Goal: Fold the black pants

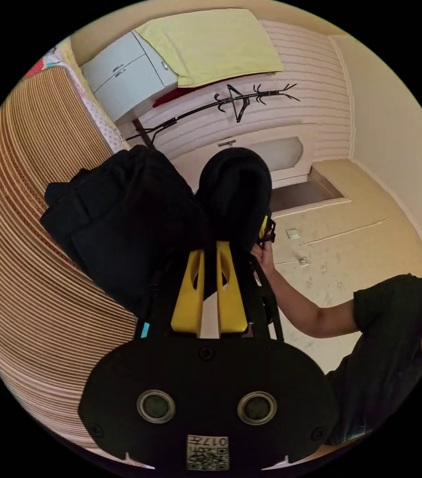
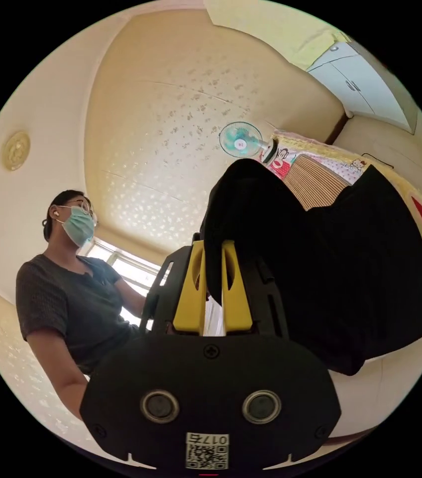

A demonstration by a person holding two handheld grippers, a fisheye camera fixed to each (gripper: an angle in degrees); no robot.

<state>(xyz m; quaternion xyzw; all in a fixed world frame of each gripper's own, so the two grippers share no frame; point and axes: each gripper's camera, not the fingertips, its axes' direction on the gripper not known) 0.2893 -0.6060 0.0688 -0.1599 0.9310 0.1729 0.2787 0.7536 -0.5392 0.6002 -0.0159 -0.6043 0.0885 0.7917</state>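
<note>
Both your grippers are clamped on the black pants [image 1: 136,224]: left gripper [image 1: 210,249] at frame centre, cloth bunched up-left over the striped mat [image 1: 27,209]. Right gripper [image 2: 213,249] pinches a fold, the pants [image 2: 350,279] hanging to the frame's right.

Close, upturned views; shared black pants [image 1: 136,224]

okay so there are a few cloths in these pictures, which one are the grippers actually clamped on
The black pants: both the left gripper and right gripper have their jaws closed on them. The yellow cloth just lies spread out, untouched.
</note>
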